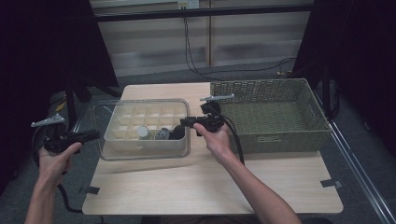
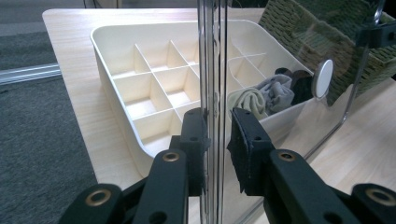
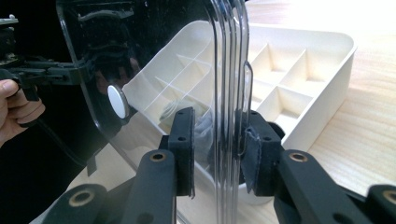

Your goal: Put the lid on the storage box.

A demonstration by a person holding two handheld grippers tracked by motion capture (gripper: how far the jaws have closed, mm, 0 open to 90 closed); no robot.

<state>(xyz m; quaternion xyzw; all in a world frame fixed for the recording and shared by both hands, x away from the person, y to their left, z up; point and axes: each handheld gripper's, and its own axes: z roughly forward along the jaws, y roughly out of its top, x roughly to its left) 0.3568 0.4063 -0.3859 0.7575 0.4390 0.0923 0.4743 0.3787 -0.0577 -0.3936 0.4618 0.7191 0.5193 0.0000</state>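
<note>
I am working at a pale wooden table (image 1: 210, 186), with a large woven basket (image 1: 275, 116) at its right rear, open and empty. Left of it, touching or nearly so, sits a cream divider tray (image 1: 140, 128) of small compartments, a few near its front right holding rolled socks (image 2: 268, 95). Over the tray I am holding a clear plastic lid (image 1: 140, 154), level and by opposite short ends, probably so it stays flat and clears the tray walls. My left gripper (image 1: 91, 135) is nearly closed on the lid's left rim, its pads pressing the edge; my right gripper (image 1: 187, 122) clamps the right rim likewise. A small white round knob (image 3: 116, 101) sits on the lid. The basket stands close beside my right hand, leaving little room that way.
</note>
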